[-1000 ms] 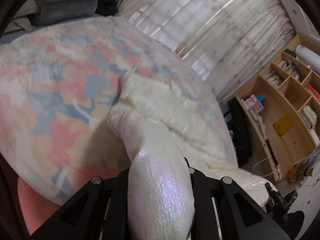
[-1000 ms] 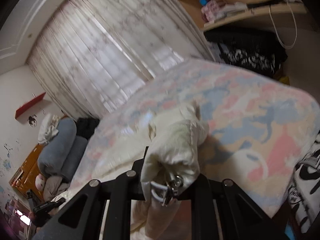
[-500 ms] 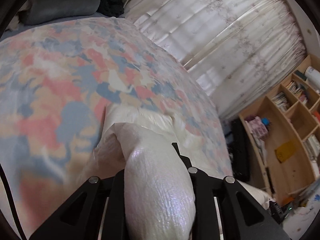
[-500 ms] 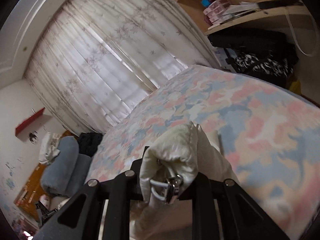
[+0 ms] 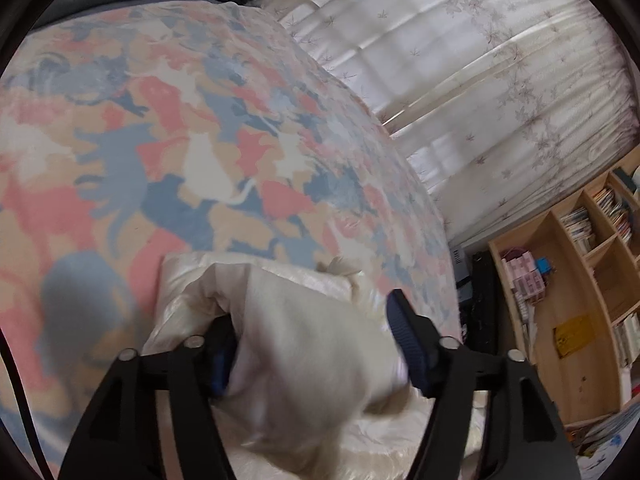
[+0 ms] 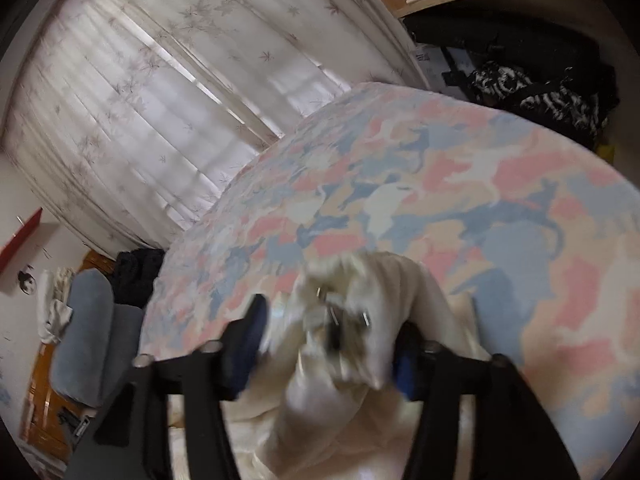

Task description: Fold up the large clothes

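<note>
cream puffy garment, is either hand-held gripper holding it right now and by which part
Neither grips it. Both the left hand-held gripper and the right hand-held gripper stand open around bunched folds of the cream puffy garment; the right one frames the metal-clasp end.

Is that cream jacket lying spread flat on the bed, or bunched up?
Bunched up. The cream jacket bulges in a thick wad between the open left gripper, over the patterned bedspread.

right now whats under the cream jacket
The cream jacket lies on the cat-print blanket, which shows all around its far edge. The part of the blanket beneath the jacket is covered, so anything else under there cannot be seen.
</note>
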Tool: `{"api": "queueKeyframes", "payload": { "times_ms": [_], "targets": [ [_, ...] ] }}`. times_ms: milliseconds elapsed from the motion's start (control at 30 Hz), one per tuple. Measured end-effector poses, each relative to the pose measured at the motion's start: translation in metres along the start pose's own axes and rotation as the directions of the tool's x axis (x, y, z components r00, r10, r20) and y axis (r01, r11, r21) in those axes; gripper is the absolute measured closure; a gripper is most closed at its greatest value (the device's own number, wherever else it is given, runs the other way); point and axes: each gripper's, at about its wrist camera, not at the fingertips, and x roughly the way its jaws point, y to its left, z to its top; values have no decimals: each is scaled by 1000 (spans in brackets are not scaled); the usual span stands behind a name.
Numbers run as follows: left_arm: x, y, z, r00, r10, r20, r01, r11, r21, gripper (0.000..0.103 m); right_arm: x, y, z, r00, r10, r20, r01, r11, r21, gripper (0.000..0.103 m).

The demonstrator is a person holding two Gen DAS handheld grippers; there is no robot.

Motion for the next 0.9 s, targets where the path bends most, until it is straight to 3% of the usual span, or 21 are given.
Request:
{"api": "queueKeyframes", "payload": {
  "times_ms": [33, 100, 200, 300, 433, 600, 733, 900],
  "targets": [
    [1, -1, 3, 1000, -8, 8, 8, 1000, -3, 27, 2, 2, 3, 1000, 16, 5, -16, 1000, 1, 22],
    [-2, -5, 10, 999, -21, 38, 21, 1000, -2, 20, -2, 6, 7, 998, 41, 45, -41, 999, -9, 17],
    [-6, -11, 19, 996, -9, 85, 7, 999, 34, 13, -2, 10, 12, 997, 50, 63, -47, 998, -41, 16],
    [-2, -16, 26, 996, 37, 85, -46, 993, 108, 13, 8, 9, 13, 999, 16, 43, -13, 997, -75, 16],
    [20, 0, 28, 991, 135, 22, -137, 973, 184, 13, 28, -7, 13, 999, -52, -6, 51, 993, -106, 16],
    [53, 38, 30, 966, 248, -66, -228, 948, 223, 13, 58, -43, 13, 986, -149, -76, 141, 985, -102, 16],
    [78, 59, 32, 953, 261, -152, -226, 951, 211, 13, 82, -64, 11, 977, -158, -145, 147, 986, -83, 16],
    [105, 53, 25, 941, 245, -232, -183, 949, 256, 14, 117, -68, 0, 954, -157, -256, 135, 985, -104, 16]
  ]
}}
